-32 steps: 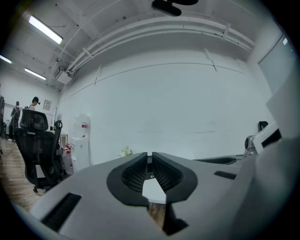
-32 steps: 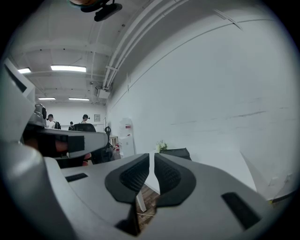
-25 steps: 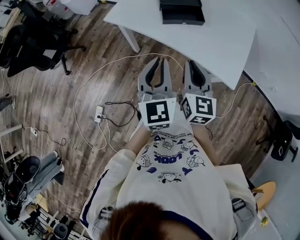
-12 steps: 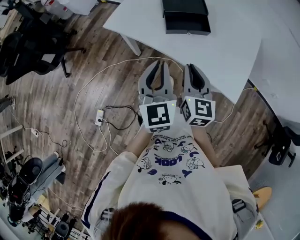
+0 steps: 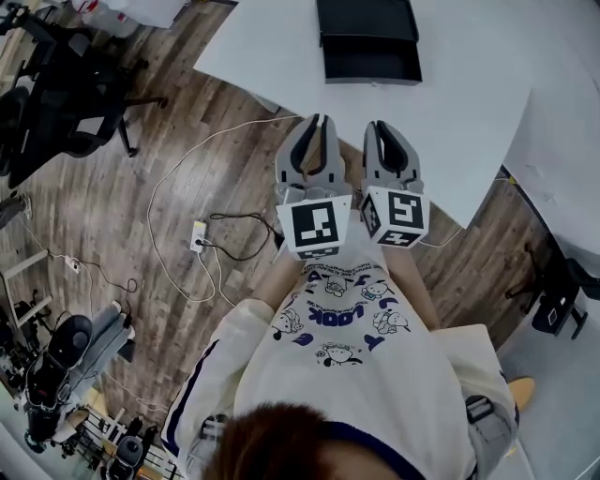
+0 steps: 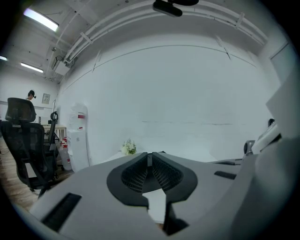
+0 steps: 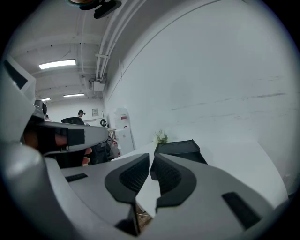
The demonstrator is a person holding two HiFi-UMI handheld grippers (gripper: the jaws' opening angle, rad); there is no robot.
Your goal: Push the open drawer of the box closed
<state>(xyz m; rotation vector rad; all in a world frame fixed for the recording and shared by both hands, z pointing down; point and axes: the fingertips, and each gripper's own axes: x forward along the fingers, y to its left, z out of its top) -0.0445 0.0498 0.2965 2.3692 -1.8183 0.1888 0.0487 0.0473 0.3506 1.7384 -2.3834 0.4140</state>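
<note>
Since ~1 s ago the box (image 5: 367,19) & its drawer (image 5: 372,62) have slid lower in the head view, i.e. nearer, while both tools sit at much the same spot in front of the person's chest, so prob. the person has moved twd the table (image 5: 459,112). Nearest: left gripper (image 5: 322,120), jaws together, nothing btwn them; the left gripper view shows the tips meeting. Just beside it is the right gripper (image 5: 387,131), jaws also closed w/ only a sliver of gap, empty. Both sets of tips are abt at the table's near edge, w/ wood floor (image 5: 112,216) below. Further on, the drawer is pulled out of the black box twd the person, open & apparently empty; the box body lies behind it, on the table's far part. The right gripper view looks straight at the drawer front, well apart, no contact. Judgement: approach phase, push not begun. Closed jaws give a blunt tip, fine for pushing. Next move needs a reach fwd over the table & a square press on the drawer front, else the box may slide or twist.
</note>
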